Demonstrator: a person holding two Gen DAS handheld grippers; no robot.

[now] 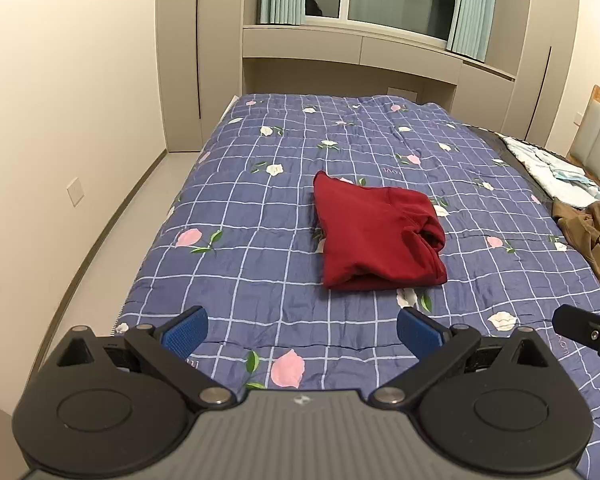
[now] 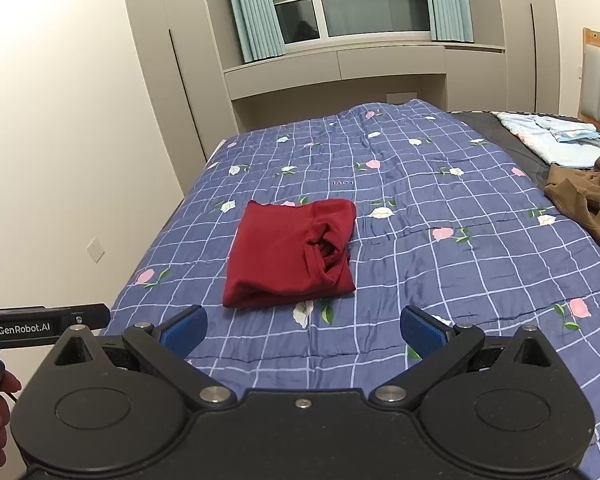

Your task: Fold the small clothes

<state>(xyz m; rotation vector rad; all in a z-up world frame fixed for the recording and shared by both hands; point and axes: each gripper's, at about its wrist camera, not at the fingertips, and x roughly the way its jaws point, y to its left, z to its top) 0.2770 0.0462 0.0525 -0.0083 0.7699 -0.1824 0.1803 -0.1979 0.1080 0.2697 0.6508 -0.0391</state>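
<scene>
Red garment (image 1: 376, 236) lies folded mid-quilt (image 1: 240, 208), ahead of both grippers, touched by neither.

Left gripper (image 1: 302, 330) and right gripper (image 2: 304, 328) both gape empty. Garment sits right of left's axis, left of right's; long axis runs away; distances look equal.

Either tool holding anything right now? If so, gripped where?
Nothing is held. The left tool and right tool are both open and empty, hovering short of the folded red garment, which lies untouched on the quilt.
</scene>
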